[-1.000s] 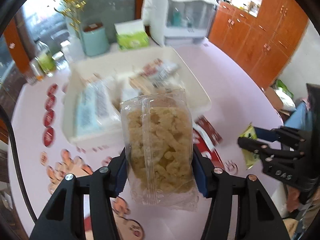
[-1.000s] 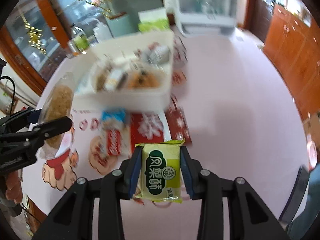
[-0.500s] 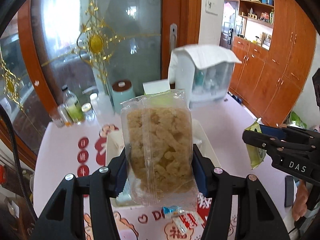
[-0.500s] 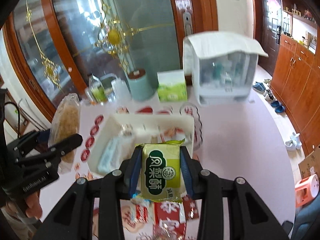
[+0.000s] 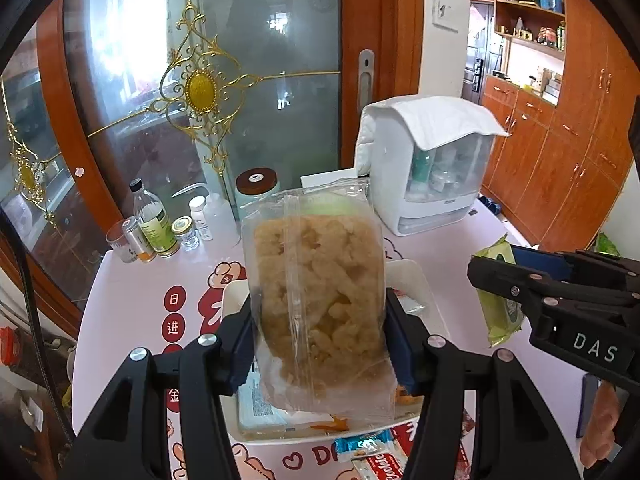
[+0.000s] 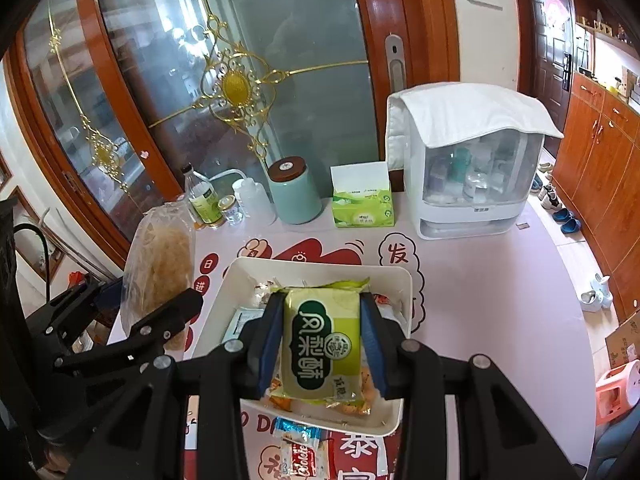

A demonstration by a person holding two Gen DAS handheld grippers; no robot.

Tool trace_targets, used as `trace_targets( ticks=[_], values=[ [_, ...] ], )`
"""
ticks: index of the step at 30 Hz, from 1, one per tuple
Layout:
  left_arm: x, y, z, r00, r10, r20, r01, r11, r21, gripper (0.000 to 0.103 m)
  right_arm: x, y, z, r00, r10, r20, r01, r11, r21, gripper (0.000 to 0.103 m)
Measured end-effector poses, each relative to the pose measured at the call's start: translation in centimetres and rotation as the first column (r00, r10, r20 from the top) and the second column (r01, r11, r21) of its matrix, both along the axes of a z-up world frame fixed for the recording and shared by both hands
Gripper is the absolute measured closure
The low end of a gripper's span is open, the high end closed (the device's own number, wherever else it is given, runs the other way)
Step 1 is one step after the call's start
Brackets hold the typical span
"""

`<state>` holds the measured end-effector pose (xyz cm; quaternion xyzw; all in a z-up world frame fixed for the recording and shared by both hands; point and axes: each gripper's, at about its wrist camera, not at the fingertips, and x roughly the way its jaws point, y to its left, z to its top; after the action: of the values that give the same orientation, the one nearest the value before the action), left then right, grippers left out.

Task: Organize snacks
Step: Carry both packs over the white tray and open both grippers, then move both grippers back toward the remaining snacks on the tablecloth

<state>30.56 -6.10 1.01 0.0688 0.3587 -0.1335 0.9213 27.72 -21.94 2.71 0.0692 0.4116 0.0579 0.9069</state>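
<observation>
The left gripper (image 5: 320, 340) grasps a clear bag (image 5: 316, 300), the right gripper (image 6: 322, 344) a green packet (image 6: 320, 340), both above the white bin (image 6: 404, 280). Beyond, at twelve o'clock, stands a tissue box (image 6: 362, 196).

teal canister (image 6: 294, 192), tissue box (image 6: 362, 204), bottles (image 5: 154, 224) along wall.

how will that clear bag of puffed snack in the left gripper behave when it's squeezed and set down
The clear bag is probably light for its size: its pale pieces look airy. The thin film is creased and slack at the bottom, so it will likely flop rather than stand. The left gripper pinches its sides, and those brittle-looking pieces may crush.
</observation>
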Motion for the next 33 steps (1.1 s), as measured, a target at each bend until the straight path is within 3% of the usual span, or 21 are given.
trace_targets(
  ticks=[6,8,9,10,11,15,33],
  values=[
    [1.9,0.3,-1.3,0.999,0.043,-0.015,-0.042,0.999,0.017,0.047,1.6,0.6,-1.5,1.0,0.0,-0.031,-0.001,0.999,-0.039,0.065],
    [2.7,0.5,-1.8,0.997,0.067,-0.029,-0.067,0.998,0.024,0.036,2.2,0.7,-2.0,0.999,0.005,-0.042,-0.007,0.999,-0.041,0.064],
    [3.0,0.5,-1.9,0.996,0.08,-0.031,-0.08,0.997,0.019,0.021,2.4,0.7,-2.2,0.999,0.01,-0.049,-0.012,0.999,-0.041,0.064],
    [3.1,0.6,-1.9,0.996,0.091,-0.024,-0.091,0.996,0.013,0.013,2.7,0.8,-2.5,0.998,0.018,-0.064,-0.02,0.999,-0.036,0.064],
    [3.2,0.8,-1.8,0.995,0.104,-0.014,-0.104,0.995,0.007,0.011,2.9,0.8,-2.8,0.997,0.022,-0.073,-0.024,0.999,-0.03,0.062],
    [3.6,1.3,-1.7,0.993,0.117,-0.019,-0.117,0.993,-0.016,0.01,3.1,0.6,-3.3,0.996,0.011,-0.086,-0.013,1.0,-0.021,0.056],
    [1.7,2.3,-2.2,0.994,0.101,-0.049,-0.103,0.994,-0.036,0.01,0.9,1.4,-3.1,0.996,0.057,-0.075,-0.058,0.998,-0.016,0.056]
  ],
)
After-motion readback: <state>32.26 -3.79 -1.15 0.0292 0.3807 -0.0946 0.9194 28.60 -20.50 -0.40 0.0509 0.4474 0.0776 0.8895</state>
